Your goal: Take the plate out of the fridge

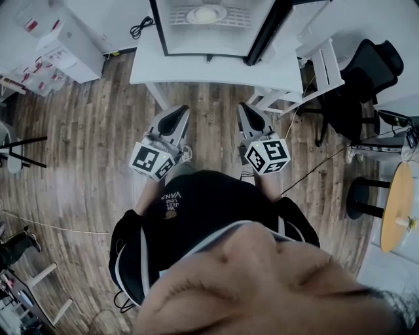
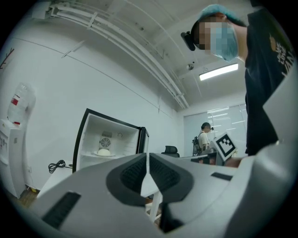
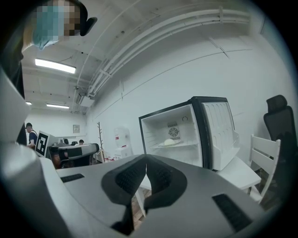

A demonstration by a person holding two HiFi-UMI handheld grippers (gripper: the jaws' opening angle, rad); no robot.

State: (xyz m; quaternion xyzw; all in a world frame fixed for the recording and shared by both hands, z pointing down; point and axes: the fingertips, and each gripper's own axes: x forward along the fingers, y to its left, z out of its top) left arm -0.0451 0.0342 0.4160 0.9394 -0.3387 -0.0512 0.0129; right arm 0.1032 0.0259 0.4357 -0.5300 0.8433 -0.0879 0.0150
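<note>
Closed, empty: left gripper [image 2: 148,157], right gripper [image 3: 145,161]

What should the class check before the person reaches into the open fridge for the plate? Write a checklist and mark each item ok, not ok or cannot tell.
1. Fridge door stands open: ok.
2. Plate in sight on the shelf: ok; a pale lump lies on it.
3. Left gripper ready to grasp: not ok; jaws shut, nothing between them.
4. Right gripper ready to grasp: not ok; jaws shut, nothing between them.
5. Grippers close to the plate: not ok; both are short of the table that bears the fridge.
6. Plate rim free to grip: cannot tell; too small to judge.
</note>
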